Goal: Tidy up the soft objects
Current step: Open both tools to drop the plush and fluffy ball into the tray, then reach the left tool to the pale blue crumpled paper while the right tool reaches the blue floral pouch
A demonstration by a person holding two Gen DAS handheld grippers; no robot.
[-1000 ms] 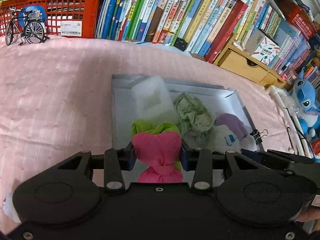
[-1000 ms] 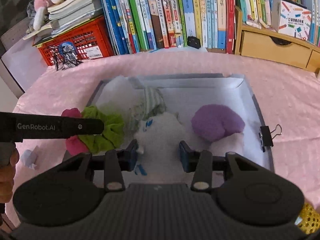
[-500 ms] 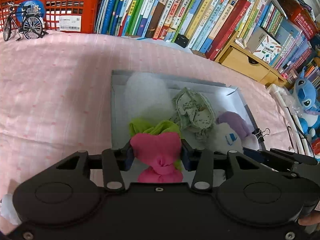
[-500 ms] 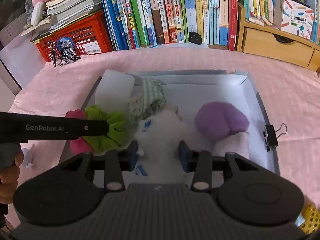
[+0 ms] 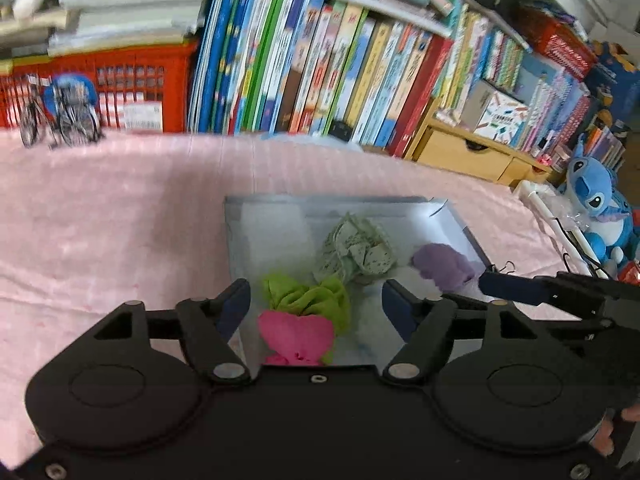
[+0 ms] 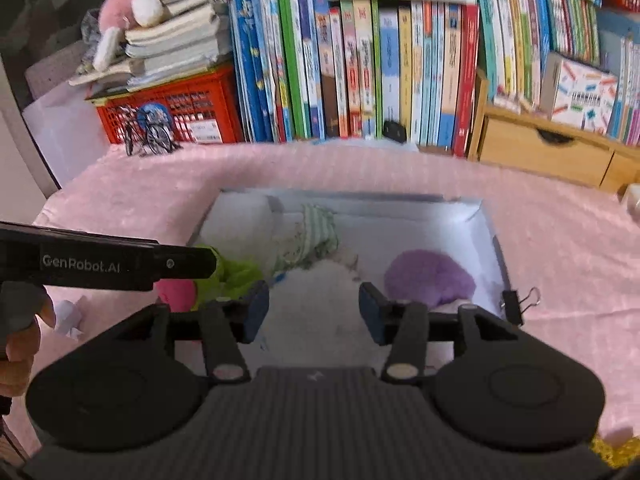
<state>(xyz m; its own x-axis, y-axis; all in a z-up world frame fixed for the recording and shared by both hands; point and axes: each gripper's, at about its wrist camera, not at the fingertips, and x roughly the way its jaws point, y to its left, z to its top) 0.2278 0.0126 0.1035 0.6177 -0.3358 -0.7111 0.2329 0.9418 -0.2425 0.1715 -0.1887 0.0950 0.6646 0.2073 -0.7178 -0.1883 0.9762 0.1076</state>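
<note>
A shallow grey box lies on the pink cover and holds several soft things. The pink and green cloth bundle rests at its near left corner. My left gripper hovers above the bundle, jaws opening, pads clear of it on both sides. My right gripper hangs over a white fluffy thing in the box, jaws also opening, pads off it. A purple soft lump and a green patterned cloth lie further in. The left gripper's arm crosses the right wrist view.
Books line the back, with a red basket and a model bicycle at the left. A wooden drawer unit and a blue plush toy stand at the right. A binder clip grips the box's right rim.
Both grippers went from shut to open and lifted a little. The left one let go of the pink and green bundle; the right one let go of the white fluffy thing.
</note>
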